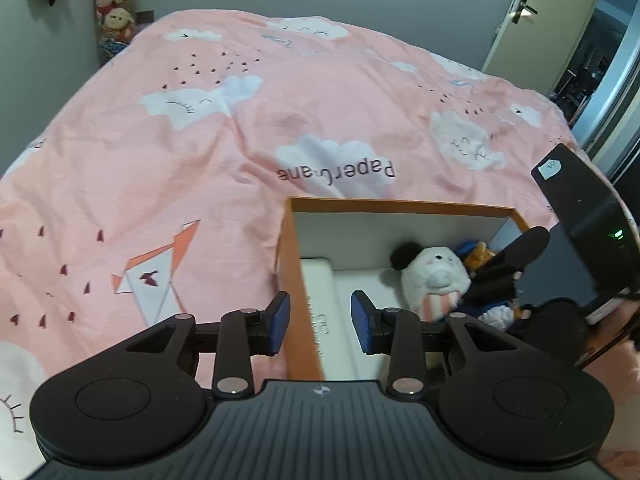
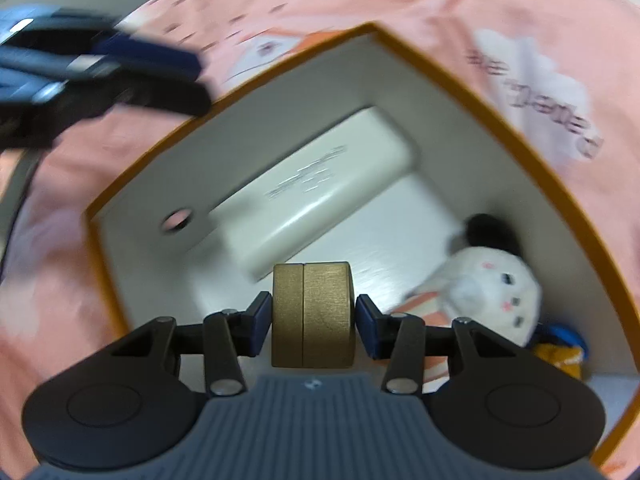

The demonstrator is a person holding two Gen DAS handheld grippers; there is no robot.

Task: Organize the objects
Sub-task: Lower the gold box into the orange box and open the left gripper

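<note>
Right wrist view is showing the right gripper [image 2: 314, 324] hanging over the orange-rimmed box [image 2: 472, 92], its fingers [image 2: 259, 326] clamping a gold cylindrical object [image 2: 313, 316]. Inside the box, a white power bank [image 2: 316, 196] is lying beside a white plush toy [image 2: 484, 292]. The left gripper [image 1: 320, 324] is hovering over the box's left wall on the pink bed cover [image 1: 160, 140], fingers [image 1: 280, 322] spread apart, holding nothing.
</note>
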